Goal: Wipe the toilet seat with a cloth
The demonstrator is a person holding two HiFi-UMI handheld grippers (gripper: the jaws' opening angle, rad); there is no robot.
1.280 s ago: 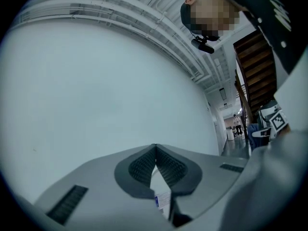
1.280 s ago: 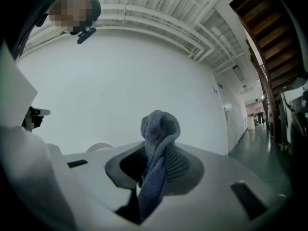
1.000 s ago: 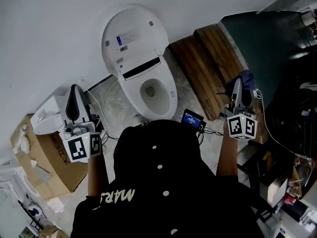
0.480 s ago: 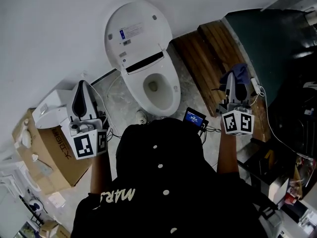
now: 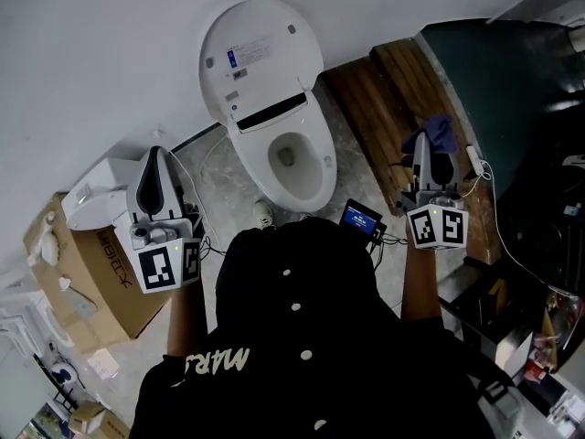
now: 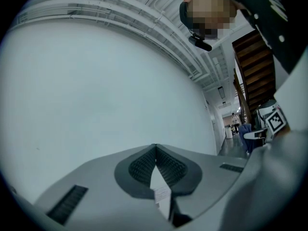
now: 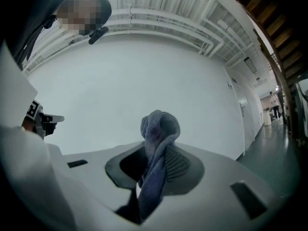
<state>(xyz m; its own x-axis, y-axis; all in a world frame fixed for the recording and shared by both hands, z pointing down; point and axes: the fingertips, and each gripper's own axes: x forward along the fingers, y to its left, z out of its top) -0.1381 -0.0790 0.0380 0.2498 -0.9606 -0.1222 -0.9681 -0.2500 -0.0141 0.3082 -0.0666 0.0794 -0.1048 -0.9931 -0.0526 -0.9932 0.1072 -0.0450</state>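
A white toilet (image 5: 283,144) stands against the wall with its lid (image 5: 258,53) raised and the seat (image 5: 316,167) down around the open bowl. My right gripper (image 5: 426,146) is held to the right of the toilet, shut on a blue-grey cloth (image 5: 437,133) (image 7: 156,158) that bunches up above the jaws. My left gripper (image 5: 157,158) is held to the left of the toilet, over a white box, shut with nothing between its ribbed pads (image 6: 144,165). Both gripper views face a blank white wall.
A cardboard box (image 5: 87,282) and a white unit (image 5: 96,199) sit left of the toilet. Wooden steps (image 5: 393,117) lie to its right. A small device with a lit screen (image 5: 358,218) and cables lie on the floor near the toilet base. The person's dark top fills the foreground.
Both grippers have risen a little in the head view, and the view has shifted so the toilet sits slightly higher and further right. Jaw states look unchanged.
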